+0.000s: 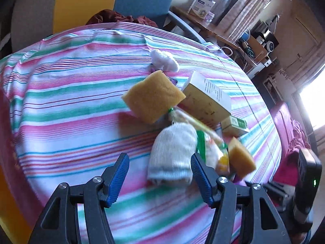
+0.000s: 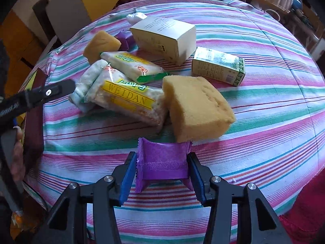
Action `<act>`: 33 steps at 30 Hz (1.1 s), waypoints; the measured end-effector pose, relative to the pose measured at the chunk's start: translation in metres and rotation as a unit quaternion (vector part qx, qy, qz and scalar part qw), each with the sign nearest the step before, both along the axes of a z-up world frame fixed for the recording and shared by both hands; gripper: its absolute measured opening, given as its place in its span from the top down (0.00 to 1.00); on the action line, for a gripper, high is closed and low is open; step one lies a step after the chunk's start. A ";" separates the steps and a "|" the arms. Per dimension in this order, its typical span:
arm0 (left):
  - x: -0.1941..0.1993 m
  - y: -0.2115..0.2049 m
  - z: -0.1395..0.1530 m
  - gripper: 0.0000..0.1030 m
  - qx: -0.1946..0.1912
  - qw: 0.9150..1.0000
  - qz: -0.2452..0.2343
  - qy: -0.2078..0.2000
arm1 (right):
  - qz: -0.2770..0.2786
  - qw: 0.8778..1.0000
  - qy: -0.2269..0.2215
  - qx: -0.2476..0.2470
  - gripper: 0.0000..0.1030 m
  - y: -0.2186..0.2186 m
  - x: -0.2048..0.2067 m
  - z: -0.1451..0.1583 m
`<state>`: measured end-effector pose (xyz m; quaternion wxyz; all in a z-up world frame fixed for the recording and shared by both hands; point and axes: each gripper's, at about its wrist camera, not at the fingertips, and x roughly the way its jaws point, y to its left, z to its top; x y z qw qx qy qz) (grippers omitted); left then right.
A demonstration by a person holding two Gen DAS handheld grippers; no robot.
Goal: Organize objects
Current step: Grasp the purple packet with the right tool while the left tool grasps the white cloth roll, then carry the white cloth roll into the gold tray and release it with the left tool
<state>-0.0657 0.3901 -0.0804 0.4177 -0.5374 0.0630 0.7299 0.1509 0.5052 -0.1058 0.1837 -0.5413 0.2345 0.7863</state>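
The right hand-held gripper [image 2: 162, 174] clenches a purple sachet [image 2: 162, 158] just in front of a yellow sponge [image 2: 197, 107]. The left hand-held gripper [image 1: 160, 172] stands released, its right pad beside a rolled white sock [image 1: 172, 152]. The striped counter [image 1: 67, 93] lies bare leftward. The snack packets [image 2: 126, 95] overlap; the view from the left gripper blurs them.

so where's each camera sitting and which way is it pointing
Left wrist: sits on the left claw, looking steeply down over the striped tablecloth at a rolled white sock; its own open blue fingers show, and the right claw's body at the right edge.
Right wrist: sits on the right claw, looking down at a purple sachet clamped between its fingers; a hand shows at the left.
Shared: the sock, two yellow sponges, the snack packets, both boxes.
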 end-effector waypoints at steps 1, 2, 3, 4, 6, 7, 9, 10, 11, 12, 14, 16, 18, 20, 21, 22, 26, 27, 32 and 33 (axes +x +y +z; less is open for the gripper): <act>-0.002 0.004 -0.002 0.38 0.001 1.000 -0.001 -0.005 | 0.001 1.000 0.000 0.000 0.50 0.000 0.000 0.000; -0.003 0.008 -0.004 0.38 0.001 1.000 -0.001 -0.008 | 0.002 1.000 -0.001 0.000 0.50 0.000 0.001 -0.001; -0.004 0.013 -0.007 0.38 0.000 1.000 0.000 -0.010 | 0.003 1.000 -0.001 0.000 0.50 0.000 0.002 -0.002; -0.005 0.017 -0.009 0.38 0.004 1.000 -0.002 -0.013 | 0.003 1.000 -0.002 -0.001 0.50 0.004 -0.003 -0.001; -0.006 0.026 -0.012 0.36 0.005 1.000 -0.010 -0.015 | 0.004 1.000 -0.002 0.000 0.49 0.003 -0.002 -0.002; -0.005 0.029 -0.013 0.36 0.004 1.000 -0.013 -0.015 | 0.005 1.000 -0.002 0.000 0.49 0.003 -0.001 -0.002; -0.003 0.039 -0.017 0.36 -0.003 1.000 -0.024 -0.016 | 0.005 1.000 -0.004 -0.001 0.49 0.004 0.001 -0.003; 0.000 0.044 -0.021 0.36 -0.009 0.999 -0.030 -0.018 | 0.005 1.000 -0.006 -0.002 0.48 0.004 0.002 -0.003; 0.002 0.047 -0.024 0.38 -0.013 0.999 -0.034 -0.018 | 0.005 1.000 -0.006 -0.002 0.48 0.004 0.003 -0.004; 0.005 0.050 -0.027 0.43 -0.017 0.999 -0.042 -0.015 | 0.006 1.000 -0.007 -0.002 0.48 0.004 0.004 -0.004; 0.014 0.051 -0.029 0.47 -0.016 0.999 -0.047 0.006 | 0.006 1.000 -0.008 -0.001 0.49 0.005 0.007 -0.004; 0.021 0.046 -0.029 0.48 -0.011 0.998 -0.053 0.027 | 0.007 1.000 -0.009 0.000 0.49 0.005 0.009 -0.004; 0.023 0.039 -0.028 0.48 -0.012 0.998 -0.051 0.035 | 0.009 1.000 -0.010 0.001 0.49 0.006 0.011 -0.005; 0.026 0.029 -0.027 0.48 -0.019 0.998 -0.046 0.045 | 0.010 1.000 -0.011 -0.002 0.49 0.007 0.014 -0.005; 0.029 0.023 -0.026 0.48 -0.024 0.997 -0.044 0.051 | 0.010 1.000 -0.011 -0.003 0.49 0.007 0.016 -0.005; 0.030 0.020 -0.026 0.48 -0.028 0.997 -0.042 0.057 | 0.010 1.000 -0.011 -0.003 0.49 0.008 0.017 -0.005; 0.046 -0.007 -0.024 0.48 -0.045 0.994 -0.040 0.086 | 0.010 1.000 -0.014 -0.003 0.47 0.009 0.023 -0.005; 0.053 -0.014 -0.023 0.48 -0.046 0.993 -0.045 0.098 | 0.010 1.000 -0.015 -0.004 0.47 0.009 0.025 -0.005; 0.065 -0.036 -0.028 0.48 -0.023 0.994 -0.039 0.102 | 0.012 1.000 -0.015 -0.002 0.44 0.011 0.033 -0.005; 0.066 -0.037 -0.028 0.48 -0.022 0.993 -0.040 0.108 | 0.012 1.000 -0.016 0.000 0.44 0.011 0.034 -0.005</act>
